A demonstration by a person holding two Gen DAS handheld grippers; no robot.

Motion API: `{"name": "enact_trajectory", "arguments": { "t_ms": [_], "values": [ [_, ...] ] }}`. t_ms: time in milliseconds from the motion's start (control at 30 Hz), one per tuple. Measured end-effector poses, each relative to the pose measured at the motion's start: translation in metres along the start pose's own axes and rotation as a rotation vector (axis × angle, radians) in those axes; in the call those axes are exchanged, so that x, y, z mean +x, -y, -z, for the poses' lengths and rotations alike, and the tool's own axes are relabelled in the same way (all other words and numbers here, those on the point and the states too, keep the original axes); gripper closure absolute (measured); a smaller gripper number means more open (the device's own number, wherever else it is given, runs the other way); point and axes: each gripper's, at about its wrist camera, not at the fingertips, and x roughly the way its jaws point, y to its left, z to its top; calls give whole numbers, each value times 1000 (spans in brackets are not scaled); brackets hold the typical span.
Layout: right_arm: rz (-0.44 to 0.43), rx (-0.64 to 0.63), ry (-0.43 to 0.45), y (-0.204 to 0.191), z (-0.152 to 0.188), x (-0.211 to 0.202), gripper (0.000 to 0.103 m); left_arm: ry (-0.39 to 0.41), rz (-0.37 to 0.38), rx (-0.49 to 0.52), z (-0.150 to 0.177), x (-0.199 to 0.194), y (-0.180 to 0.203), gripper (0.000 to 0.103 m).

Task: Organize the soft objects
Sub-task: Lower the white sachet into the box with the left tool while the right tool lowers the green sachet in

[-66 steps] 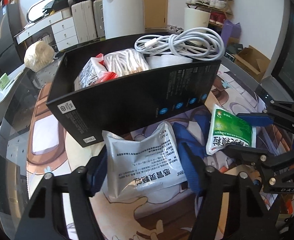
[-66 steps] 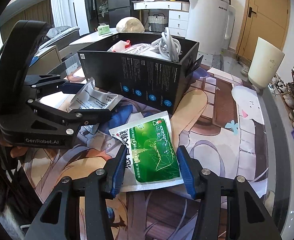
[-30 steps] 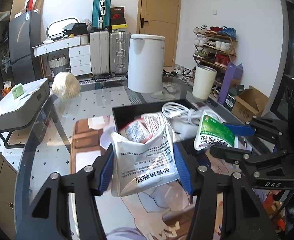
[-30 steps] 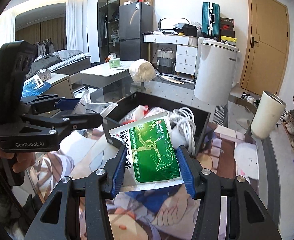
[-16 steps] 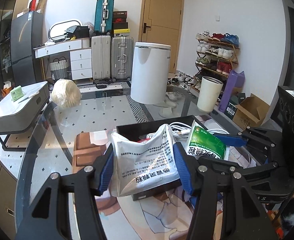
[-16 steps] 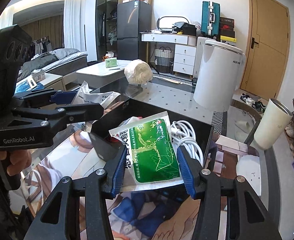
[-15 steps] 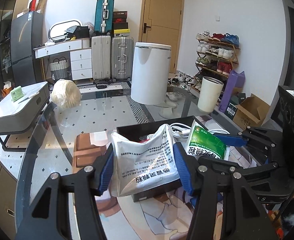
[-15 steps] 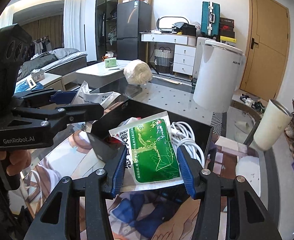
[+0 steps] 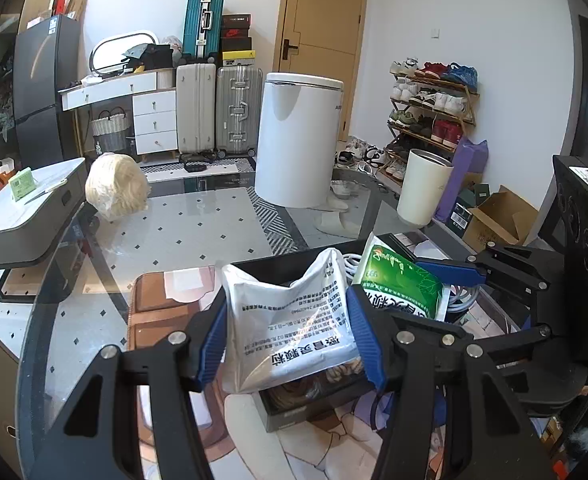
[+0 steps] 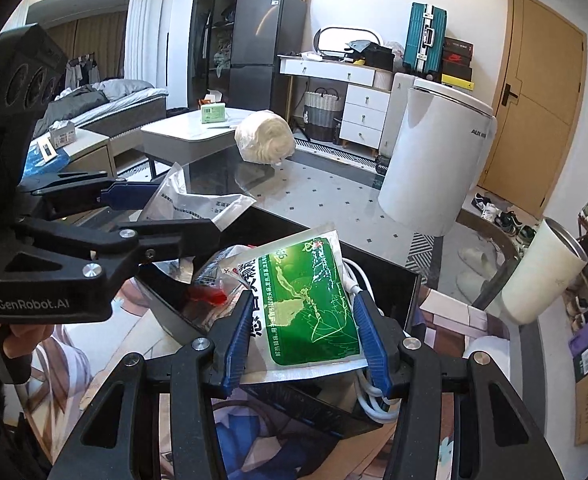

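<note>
Left claw [image 9: 290, 342] ("GenRobot.AI") clamping white sachet [image 9: 294, 320], right claw [image 10: 302, 340] clamping green sachet [image 10: 310, 308].

Lived-in home, open-plan living and sleeping area. Shoe rack [image 9: 434, 100] loaded with sneakers beside a wooden door [image 9: 318, 36]; suitcases [image 9: 218, 108] lined along the wall next to a white dresser [image 9: 150, 120]. Dark fridge [image 10: 268, 48] in one corner, unmade bed [image 10: 106, 104] behind a low coffee table [image 10: 190, 136]. Glass-topped table [image 9: 198, 232] in the foreground, cardboard box [image 9: 498, 220] on the floor.
</note>
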Motion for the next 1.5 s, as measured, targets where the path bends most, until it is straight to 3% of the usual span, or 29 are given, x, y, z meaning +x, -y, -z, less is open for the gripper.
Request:
{"name": "enact_trajectory", "arguments": {
  "t_ms": [267,533,767,1167,1400,1467,1500],
  "values": [
    [36,-75,-57,-3,-7,8,53,-22,15,3,-1,14,1,47],
    [14,-117,-65,-10,-12,10,52,-18,17,-3,-5,18,-2,47],
    [32,-141,-58,-12,-15,16,30,-17,16,-6,-3,16,-3,47],
    [91,-111,6,1,-3,-16,20,-25,38,23,-6,25,8,45],
    [96,-95,13,4,5,-24,19,-55,55,41,-3,30,18,31],
    [93,-87,15,5,7,-27,19,-65,51,32,-2,27,16,17],
    [94,-82,16,6,8,-27,19,-64,46,28,-1,25,15,16]
  ]
}}
